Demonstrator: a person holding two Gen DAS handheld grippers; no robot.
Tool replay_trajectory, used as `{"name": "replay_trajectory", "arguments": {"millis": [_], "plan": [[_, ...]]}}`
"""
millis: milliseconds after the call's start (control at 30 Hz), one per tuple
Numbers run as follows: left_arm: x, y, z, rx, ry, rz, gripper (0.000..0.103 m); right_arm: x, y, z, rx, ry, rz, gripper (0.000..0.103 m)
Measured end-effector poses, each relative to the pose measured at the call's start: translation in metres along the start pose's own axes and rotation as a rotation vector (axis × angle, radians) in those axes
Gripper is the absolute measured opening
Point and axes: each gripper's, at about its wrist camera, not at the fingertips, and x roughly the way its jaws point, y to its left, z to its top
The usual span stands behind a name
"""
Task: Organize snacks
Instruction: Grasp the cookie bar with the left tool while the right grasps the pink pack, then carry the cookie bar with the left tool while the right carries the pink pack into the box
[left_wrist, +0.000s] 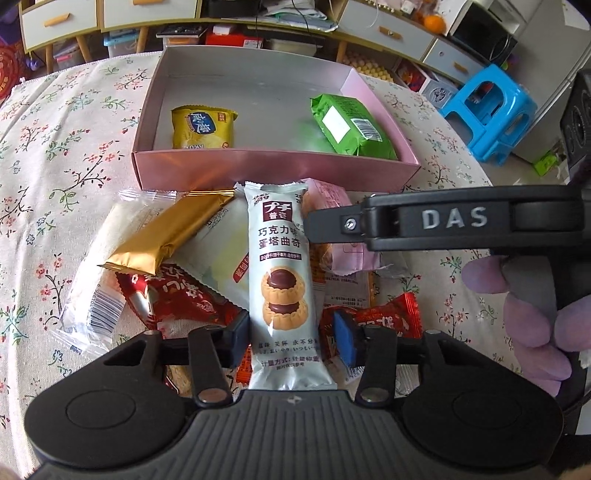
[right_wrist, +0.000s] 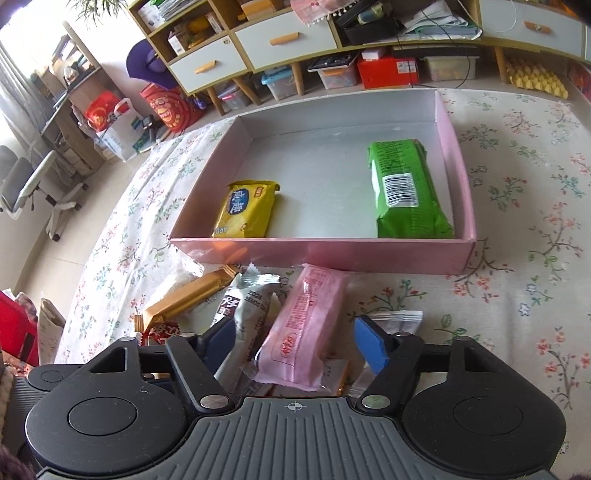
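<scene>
- The shallow pink cardboard box (left_wrist: 236, 168) with its pale grey inside sits on the floral-print tablecloth (left_wrist: 70, 155); its near wall faces both cameras.
- Inside the box lie two snacks, well apart: a yellow foil snack packet (left_wrist: 202, 127) against the near wall on the left, and a green wrapped pack with a barcode label (left_wrist: 352, 127) along the right wall.
- Just in front of the box's near wall is a loose heap of snacks on the cloth.
- The left gripper (left_wrist: 291, 341) has its jaws spread wide on either side of a long pale-blue cookie packet printed with chocolate tarts (left_wrist: 282, 273), which lies lengthwise between the pads (neither pad clearly presses it).
- Beside that packet lie a gold foil bar (left_wrist: 170, 236), a red-and-white wrapped candy (left_wrist: 177, 299) and a clear plastic packet with a barcode (left_wrist: 92, 295).
- The right gripper (right_wrist: 295, 343) is also open wide, over a pink translucent snack packet (right_wrist: 306, 325) that lies between its blue-padded fingers (right_wrist: 371, 345) without touching them.
- In the left wrist view the right gripper's black body crosses from the right, held by a hand in a purple glove (left_wrist: 532, 314).
</scene>
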Motion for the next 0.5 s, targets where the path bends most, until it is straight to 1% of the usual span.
{"name": "replay_trajectory", "arguments": {"millis": [100,167,333,400,500], "plan": [[-0.0005,0.002,0.0002,-0.007,0.0,0.003,0.036,0.0042,0.0013,0.0006,0.003,0.008,-0.006,0.057],[-0.0013,0.0036,0.0003,-0.008,0.0,0.005,0.034,0.0054,0.0016,0.0008,0.007,0.007,-0.011,0.056],[-0.0035,0.0059,-0.0007,-0.013,0.001,0.008,0.032,0.0054,0.0007,0.0013,0.013,0.005,-0.016,0.046],[-0.0046,0.0072,-0.0008,-0.014,0.002,0.007,0.031,0.0045,-0.0008,0.0011,0.02,0.004,-0.021,0.04],[-0.0046,0.0087,-0.0002,-0.021,0.003,0.005,0.031,0.0052,-0.0042,0.0012,0.032,0.01,-0.019,0.038]]}}
